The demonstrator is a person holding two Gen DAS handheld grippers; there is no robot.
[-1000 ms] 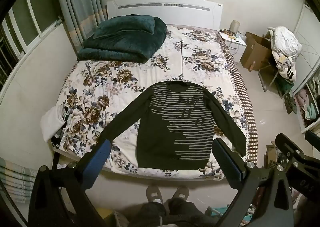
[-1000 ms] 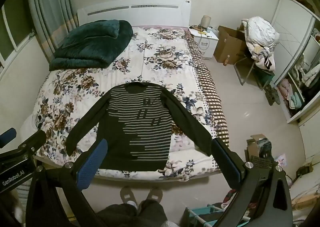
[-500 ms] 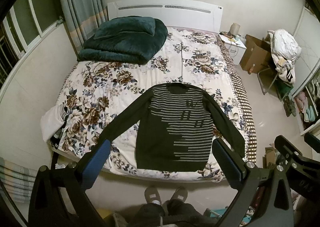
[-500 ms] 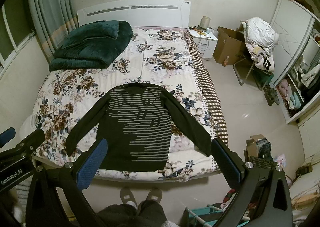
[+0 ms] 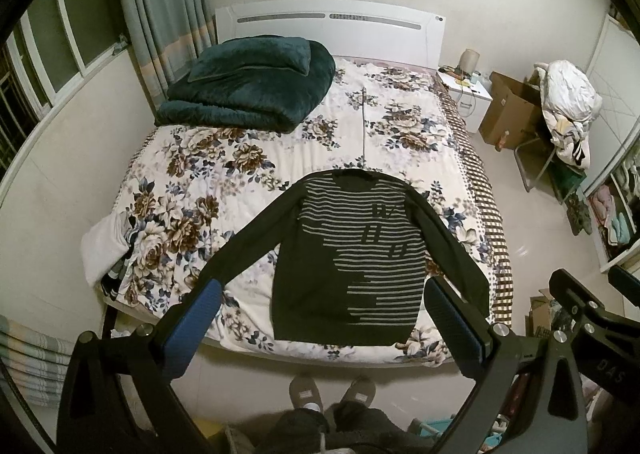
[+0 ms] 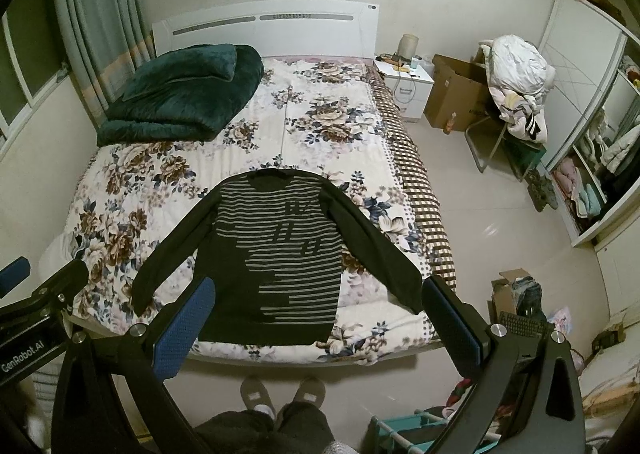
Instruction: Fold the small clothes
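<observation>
— The left claw [image 5: 320,318] and the right claw [image 6: 316,314]?
— Both gaped wide and held nothing, hanging above the foot of the bed [image 5: 224,158].
— And the sweater [image 5: 352,254]?
— Flat on the bed's near end, sleeves spread, well apart from the green blanket [image 5: 248,90] by the bed's headboard.

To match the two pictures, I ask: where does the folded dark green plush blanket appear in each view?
Left wrist view: the folded dark green plush blanket lies upper left of centre, at the head of the bed.
Right wrist view: it lies further left, same corner of the bed.
Shared landmark: the white headboard right behind it.
</observation>
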